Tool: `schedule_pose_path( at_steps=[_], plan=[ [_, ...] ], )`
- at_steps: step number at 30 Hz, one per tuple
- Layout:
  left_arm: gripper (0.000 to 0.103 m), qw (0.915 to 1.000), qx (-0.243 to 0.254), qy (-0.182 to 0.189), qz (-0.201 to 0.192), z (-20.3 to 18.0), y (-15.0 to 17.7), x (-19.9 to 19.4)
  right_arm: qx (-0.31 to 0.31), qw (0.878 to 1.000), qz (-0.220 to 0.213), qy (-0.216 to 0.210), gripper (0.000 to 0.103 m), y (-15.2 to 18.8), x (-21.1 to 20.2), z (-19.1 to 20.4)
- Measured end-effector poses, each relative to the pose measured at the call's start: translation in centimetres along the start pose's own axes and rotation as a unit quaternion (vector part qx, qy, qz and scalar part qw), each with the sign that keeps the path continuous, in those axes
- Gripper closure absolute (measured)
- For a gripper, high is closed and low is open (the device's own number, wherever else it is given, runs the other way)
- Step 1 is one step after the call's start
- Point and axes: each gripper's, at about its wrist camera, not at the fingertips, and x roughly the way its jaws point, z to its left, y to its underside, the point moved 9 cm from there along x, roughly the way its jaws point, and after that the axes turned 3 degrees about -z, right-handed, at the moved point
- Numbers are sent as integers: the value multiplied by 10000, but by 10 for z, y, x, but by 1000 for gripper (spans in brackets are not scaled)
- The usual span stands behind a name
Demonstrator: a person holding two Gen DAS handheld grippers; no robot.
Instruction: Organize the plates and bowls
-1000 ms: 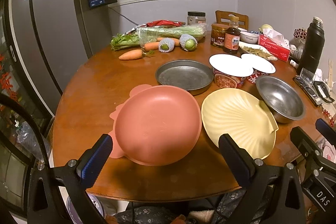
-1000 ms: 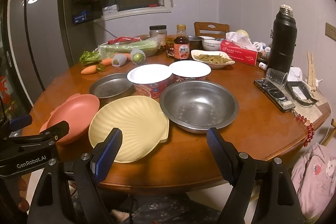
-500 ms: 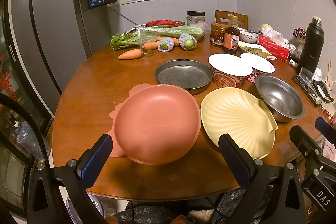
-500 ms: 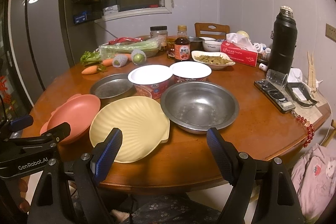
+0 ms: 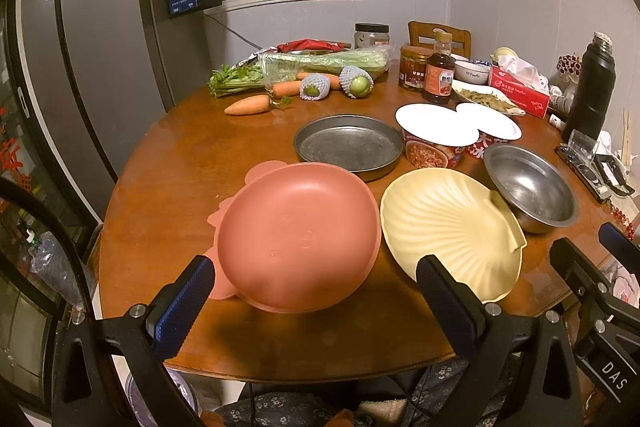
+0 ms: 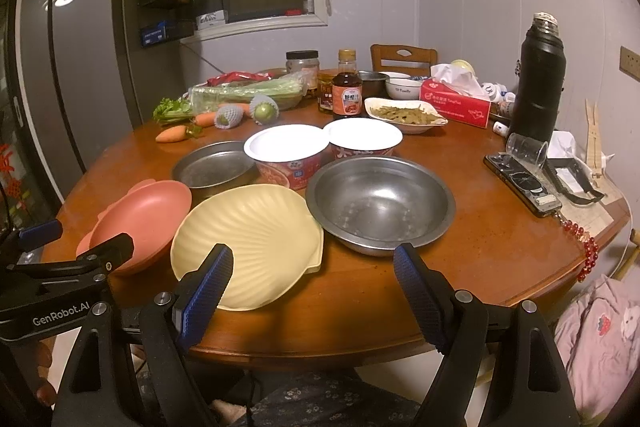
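Observation:
A pink plate sits at the near edge of the round wooden table, straight ahead of my open, empty left gripper. A yellow shell-shaped plate lies right of it. A steel bowl stands further right and a flat steel pan behind. In the right wrist view my right gripper is open and empty, just short of the table edge, facing the yellow plate and steel bowl. The pink plate and steel pan show at left.
Two lidded instant-noodle cups stand behind the plates. Carrots and greens, jars and a sauce bottle, a food dish, a tissue box, a black flask and a phone crowd the far and right side. A fridge stands at left.
Both grippers have drifted very slightly; the view has shifted a little towards the table. Nothing on the table has moved.

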Motion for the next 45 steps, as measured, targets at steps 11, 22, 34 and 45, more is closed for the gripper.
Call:
schedule_pose_path(
  at_steps=[11,22,34,45],
  plan=[
    [2,9999,-125,82,-38,8,-2,-1,-208,9996,-85,-147,19,-6,-1,15],
    [2,9982,-599,-52,-18,60,-4,2,-308,9977,-172,-581,19,-25,8,40],
    [2,9944,-959,-19,450,101,20,19,-1194,9840,280,-1289,20,-35,44,110],
    [2,9908,-1072,150,813,96,33,43,-1658,9722,703,-1499,21,-33,93,143]
  ],
)
